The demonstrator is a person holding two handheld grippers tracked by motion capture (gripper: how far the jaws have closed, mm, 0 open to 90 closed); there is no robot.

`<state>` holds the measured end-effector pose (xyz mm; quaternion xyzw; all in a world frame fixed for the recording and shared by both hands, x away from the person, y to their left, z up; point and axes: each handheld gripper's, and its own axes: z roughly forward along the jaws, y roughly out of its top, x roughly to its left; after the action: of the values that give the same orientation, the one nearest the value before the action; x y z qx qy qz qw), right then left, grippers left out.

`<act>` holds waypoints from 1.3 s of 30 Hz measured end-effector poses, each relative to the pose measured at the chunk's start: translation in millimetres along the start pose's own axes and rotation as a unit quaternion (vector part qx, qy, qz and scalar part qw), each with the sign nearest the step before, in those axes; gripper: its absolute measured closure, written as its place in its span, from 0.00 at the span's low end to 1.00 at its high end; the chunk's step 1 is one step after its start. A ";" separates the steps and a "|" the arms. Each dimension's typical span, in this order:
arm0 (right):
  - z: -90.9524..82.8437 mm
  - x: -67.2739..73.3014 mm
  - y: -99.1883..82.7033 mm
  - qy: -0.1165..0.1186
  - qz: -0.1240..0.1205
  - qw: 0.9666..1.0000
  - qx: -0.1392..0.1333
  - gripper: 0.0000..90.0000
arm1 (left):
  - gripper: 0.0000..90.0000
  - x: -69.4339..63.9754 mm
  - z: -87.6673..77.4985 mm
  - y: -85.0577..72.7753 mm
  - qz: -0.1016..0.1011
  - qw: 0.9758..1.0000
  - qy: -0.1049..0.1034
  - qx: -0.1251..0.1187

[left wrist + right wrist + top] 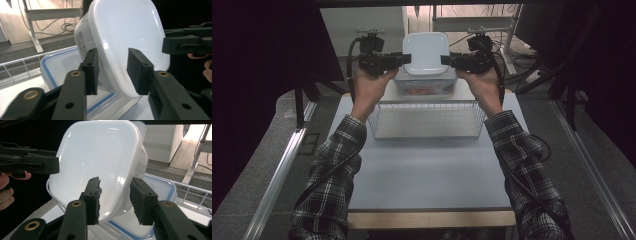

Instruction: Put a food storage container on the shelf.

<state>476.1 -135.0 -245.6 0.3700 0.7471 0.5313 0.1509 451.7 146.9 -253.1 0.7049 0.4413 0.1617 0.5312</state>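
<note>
Obs., high view: a white translucent plastic tub point(426, 52) with rounded corners is seen at the twelve o'clock end of the pale blue-grey table point(427, 170). It is tipped up on edge, its broad flat face turned towards the person. Its lower edge appears to rest on a clear lidded plastic box point(424, 87) with a blue seal around the rim. An empty wire basket point(427, 102) of white mesh is set at six o'clock of that box.

Grippers: the left gripper point(404, 59) is placed at nine o'clock of the tub, the right gripper point(446, 60) at three o'clock. In the left gripper view, the jaws of the left gripper point(112, 53) are seen apart and astride the tub's edge. One pad is close against the side wall by the printed label point(80, 41); the other stands off the flat face. In the right gripper view, the right gripper point(115, 182) is likewise parted around the opposite edge, with one pad at the rim and daylight before the other. No clamping is judged on either side.

Handling (judgement): the tub is expected to be light, thin-walled and somewhat flexible, with a smooth, glossy and therefore slippery skin. Balanced on edge, it could easily be toppled. A hold is best taken across the stiffer rolled rim, at mid-side and on both sides together. The flat face, where the wall would bow, is best avoided.
</note>
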 end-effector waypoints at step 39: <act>1.9 0.4 3.5 0.000 -0.055 0.998 -0.010 0.26 | 0.27 4.1 -6.8 -3.6 0.067 0.997 -0.040 -0.009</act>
<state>478.4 -132.8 -243.1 0.3268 0.7606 0.5300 0.1837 447.6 154.5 -254.7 0.7342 0.3697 0.1727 0.5426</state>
